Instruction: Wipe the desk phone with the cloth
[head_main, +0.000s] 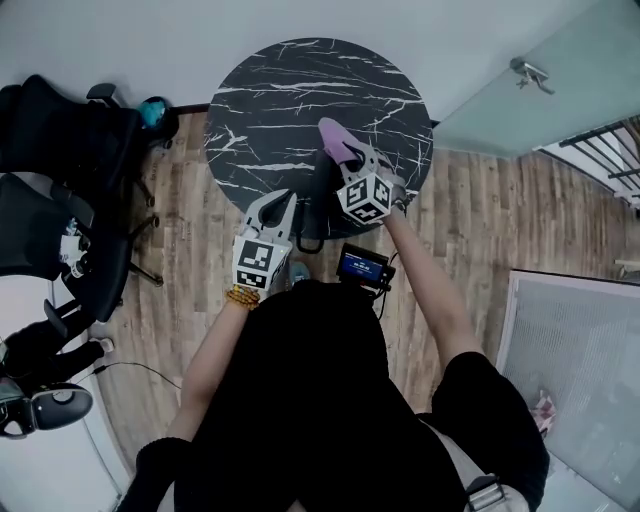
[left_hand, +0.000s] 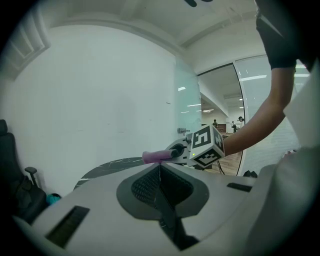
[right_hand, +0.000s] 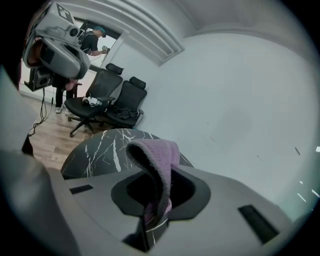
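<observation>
**Table**: round, black with white veining. It stands by a pale wall on a wood floor.

**Cloth**: purple, pinched in the right hand-held gripper. Its free end arches up and out past the jaw tips, over the table's near-right part. Whether it touches the top cannot be told.

**Right hand-held gripper:** jaws clamped on the cloth. It is held over the table, with its marker cube toward the person.

**Left hand-held gripper**: jaws pressed together with nothing between them. It sits at the table's near edge, left of the right one and apart from it.

**Chairs**: black office chairs, left of the table and well apart from both hand-held grippers.

**Small screen**: lit blue, near the person's body, below the right hand-held gripper.
</observation>
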